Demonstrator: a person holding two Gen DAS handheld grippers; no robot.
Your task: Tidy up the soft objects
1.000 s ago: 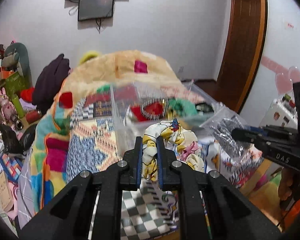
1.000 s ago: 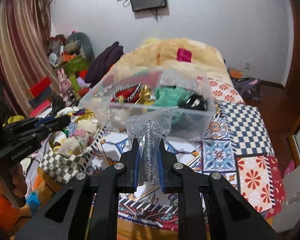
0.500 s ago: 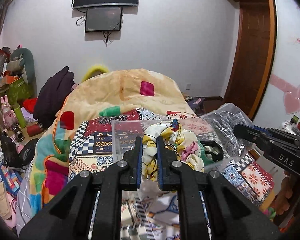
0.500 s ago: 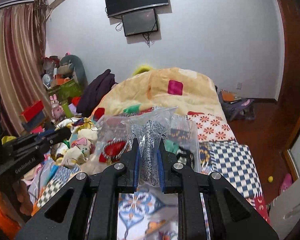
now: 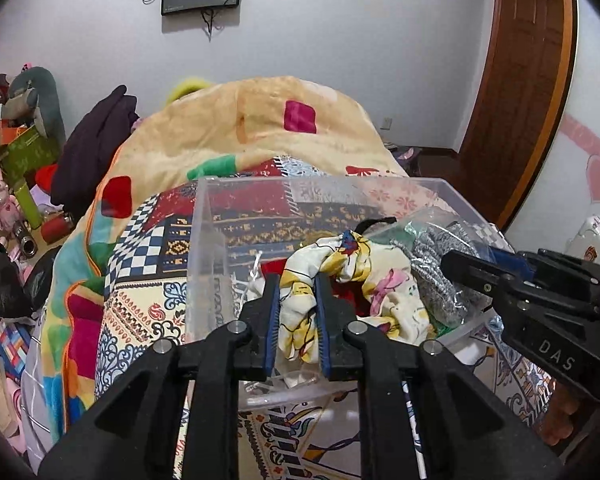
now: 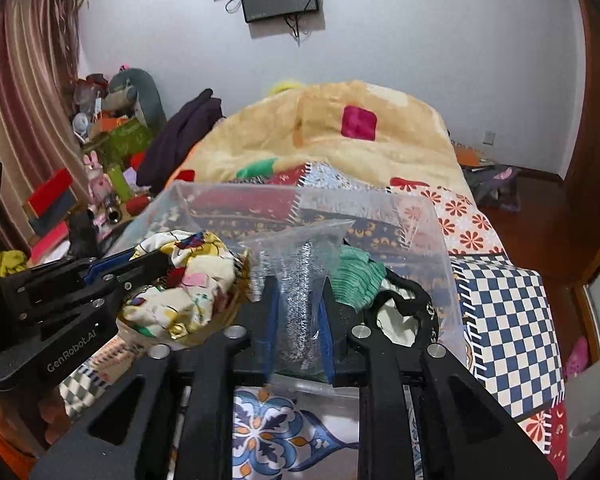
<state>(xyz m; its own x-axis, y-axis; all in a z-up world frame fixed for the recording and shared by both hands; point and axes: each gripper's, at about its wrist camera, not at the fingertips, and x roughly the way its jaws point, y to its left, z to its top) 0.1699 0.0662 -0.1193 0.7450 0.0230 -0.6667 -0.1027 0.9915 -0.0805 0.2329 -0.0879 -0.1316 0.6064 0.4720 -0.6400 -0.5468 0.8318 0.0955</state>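
My left gripper is shut on a bunched cream floral cloth and holds it over the near side of a clear plastic bin on the bed. My right gripper is shut on a clear bag holding a grey knit item, over the same bin. The floral cloth and left gripper show at the left of the right wrist view. A green knit item and a black strap lie inside the bin.
The bin sits on a patchwork quilt with a heaped yellow blanket behind. Cluttered toys and boxes stand at the left. A wooden door is at the right.
Both grippers have moved forward and down, bringing the floral cloth and the bagged knit item over the open bin. Both stay shut on their loads.
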